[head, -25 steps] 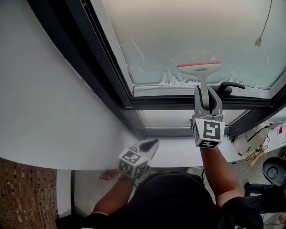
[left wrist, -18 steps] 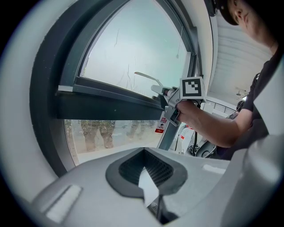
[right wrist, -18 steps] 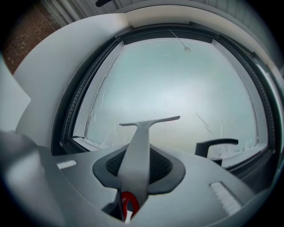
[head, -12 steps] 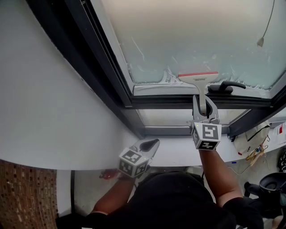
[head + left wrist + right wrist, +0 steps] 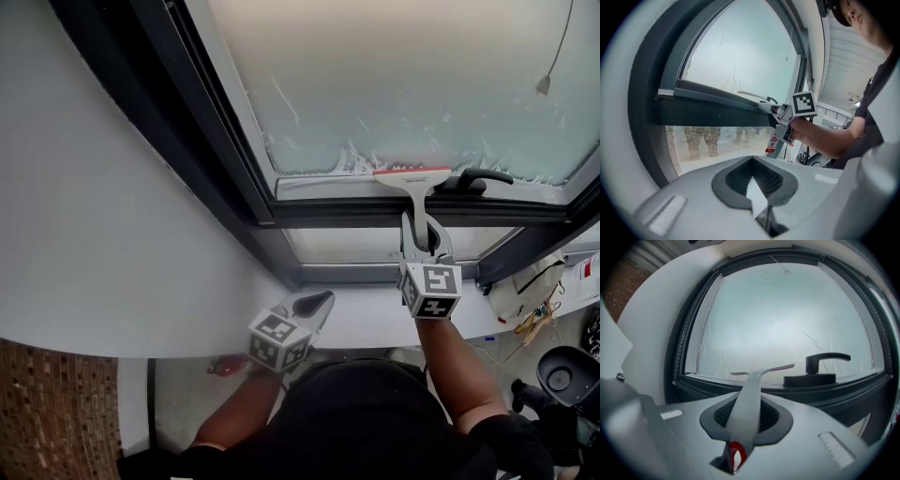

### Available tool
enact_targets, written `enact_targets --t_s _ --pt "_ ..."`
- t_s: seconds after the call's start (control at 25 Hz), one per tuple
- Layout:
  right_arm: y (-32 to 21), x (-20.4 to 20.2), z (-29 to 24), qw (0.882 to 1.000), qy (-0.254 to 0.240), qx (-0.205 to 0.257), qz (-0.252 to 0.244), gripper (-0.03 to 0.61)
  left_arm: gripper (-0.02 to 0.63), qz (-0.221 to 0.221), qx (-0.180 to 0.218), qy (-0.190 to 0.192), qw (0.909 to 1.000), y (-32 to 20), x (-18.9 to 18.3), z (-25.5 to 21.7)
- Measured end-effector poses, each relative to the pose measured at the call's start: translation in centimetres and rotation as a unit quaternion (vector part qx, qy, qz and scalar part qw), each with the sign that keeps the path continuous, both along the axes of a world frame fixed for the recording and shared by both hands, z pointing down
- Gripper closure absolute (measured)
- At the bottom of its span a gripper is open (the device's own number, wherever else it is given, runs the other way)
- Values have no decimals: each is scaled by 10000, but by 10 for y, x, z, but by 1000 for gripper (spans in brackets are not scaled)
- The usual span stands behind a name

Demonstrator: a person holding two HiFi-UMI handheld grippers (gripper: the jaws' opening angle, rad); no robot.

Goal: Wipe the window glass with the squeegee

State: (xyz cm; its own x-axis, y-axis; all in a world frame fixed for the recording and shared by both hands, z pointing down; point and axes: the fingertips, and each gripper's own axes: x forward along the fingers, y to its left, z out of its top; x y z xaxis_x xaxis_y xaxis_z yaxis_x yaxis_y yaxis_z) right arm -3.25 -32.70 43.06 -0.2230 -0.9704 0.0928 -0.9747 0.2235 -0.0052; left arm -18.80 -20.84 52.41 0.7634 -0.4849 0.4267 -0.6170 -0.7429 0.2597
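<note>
Frosted window glass (image 5: 403,84) is filling the far part of the head view, with white soap streaks (image 5: 356,159) clinging along its lower edge. The right gripper (image 5: 420,228) is reaching up toward that edge, and its fingers (image 5: 710,420) are clenching the pale handle of the squeegee (image 5: 420,192). In the right gripper view the handle is running straight up between the two fingers, with a red loop at its near end showing just below them. The red-edged blade is lying across the bottom of the pane, well beyond the fingertips, where the glass is meeting the dark frame (image 5: 356,214).

The blade's right end is sitting just beside the black window handle (image 5: 478,178), so room on that side is running out. To the left, a stretch of streaked glass is lying open as far as the slanting frame edge, and the whole pane above is standing clear.

The left gripper (image 5: 316,302) is hanging low and near, over the white sill (image 5: 366,323) and well apart from the squeegee. Its fingers (image 5: 726,183) are pressing together on nothing. A white wall (image 5: 94,206) is bounding the scene on the left.
</note>
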Motion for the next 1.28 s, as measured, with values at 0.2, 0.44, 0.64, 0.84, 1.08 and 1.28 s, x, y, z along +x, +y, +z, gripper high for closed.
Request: enact_targets --t_s 0.2,0.44,0.64,0.84,1.08,1.28 --pt "0 0 -1 9999 -166 -42 -17 503 614 17 -5 31 10000 0 2 1" --pt "0 2 0 9998 -174 -17 34 505 614 -11 21 23 10000 -1 -2 3" --pt "10 -2 -17 9997 -147 179 -30 505 614 10 -38 111 9999 2 -4 0" --pt "21 0 -21 9996 -215 190 -22 505 614 122 -53 157 9998 4 -1 -3" --pt "47 -1 -21 9994 -322 147 -9 506 614 374 -42 139 9992 10 -1 2" --pt "81 10 -10 9987 -478 20 171 506 614 704 -190 194 9971 19 5 7"
